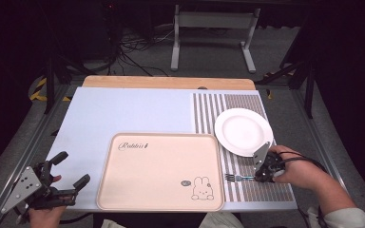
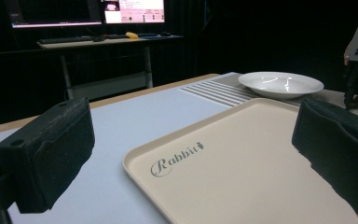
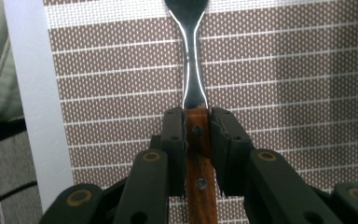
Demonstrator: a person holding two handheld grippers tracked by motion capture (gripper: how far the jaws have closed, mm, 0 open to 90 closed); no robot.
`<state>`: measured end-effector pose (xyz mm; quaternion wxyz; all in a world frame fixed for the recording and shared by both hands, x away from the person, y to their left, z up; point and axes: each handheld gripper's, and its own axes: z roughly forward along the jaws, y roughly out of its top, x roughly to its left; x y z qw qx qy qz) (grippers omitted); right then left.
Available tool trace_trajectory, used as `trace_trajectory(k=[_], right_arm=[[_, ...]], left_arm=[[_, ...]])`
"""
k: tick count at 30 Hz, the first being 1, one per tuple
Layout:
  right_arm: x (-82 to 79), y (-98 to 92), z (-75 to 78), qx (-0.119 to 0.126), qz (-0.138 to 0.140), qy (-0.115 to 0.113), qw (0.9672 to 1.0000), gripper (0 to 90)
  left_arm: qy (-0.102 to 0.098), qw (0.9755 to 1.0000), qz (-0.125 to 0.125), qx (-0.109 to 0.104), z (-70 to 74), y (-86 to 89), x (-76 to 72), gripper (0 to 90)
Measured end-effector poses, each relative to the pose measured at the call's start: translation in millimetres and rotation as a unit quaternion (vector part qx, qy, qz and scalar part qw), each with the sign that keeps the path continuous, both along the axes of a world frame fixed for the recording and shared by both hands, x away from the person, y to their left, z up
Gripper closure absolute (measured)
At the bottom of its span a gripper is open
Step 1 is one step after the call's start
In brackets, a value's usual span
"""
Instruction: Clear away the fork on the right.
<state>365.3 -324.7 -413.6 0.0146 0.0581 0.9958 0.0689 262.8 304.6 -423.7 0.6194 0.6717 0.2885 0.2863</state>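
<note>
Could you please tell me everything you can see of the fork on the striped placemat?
The fork has a shiny metal neck and tines and a brown wooden handle with two rivets. It lies flat on the striped placemat, tines toward the beige tray, below the white plate. The right gripper pinches its handle from both sides.

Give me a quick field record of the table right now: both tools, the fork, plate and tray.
right tool: shut on the fork's wooden handle
fork: lying on the striped placemat, tines toward the tray
left tool: open, nothing between its jaws, at the table's near left corner
tray: beige, nothing on it, centre front
plate: white, nothing on it, on the placemat behind the fork
</note>
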Motion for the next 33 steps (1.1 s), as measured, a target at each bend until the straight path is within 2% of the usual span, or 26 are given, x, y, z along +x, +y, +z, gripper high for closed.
trace_trajectory(k=[2,7,8,23,33], right_arm=[[0.3,1.4,-0.1,-0.004,0.014,-0.001,0.9999,77.3],[1.9,2.1,-0.1,-0.005,0.022,0.003,0.9997,77.7],[1.1,2.0,0.0,-0.006,0.010,0.004,0.9999,77.9],[-0.8,3.7,3.7,-0.021,0.009,0.004,0.9997,78.3],[-5.4,1.9,27.8,0.015,0.001,-0.020,0.9997,78.4]], left_arm=[[-0.001,1.0000,0.000,0.000,0.2,-0.2,-0.2,0.0],[-0.002,1.0000,0.000,0.001,0.2,0.2,-0.1,0.0],[0.000,1.0000,0.002,0.002,0.1,0.1,-0.1,0.0],[0.000,1.0000,0.002,0.000,-0.3,0.1,0.1,0.0],[0.000,1.0000,0.003,0.000,-0.4,-0.2,-0.1,0.0]])
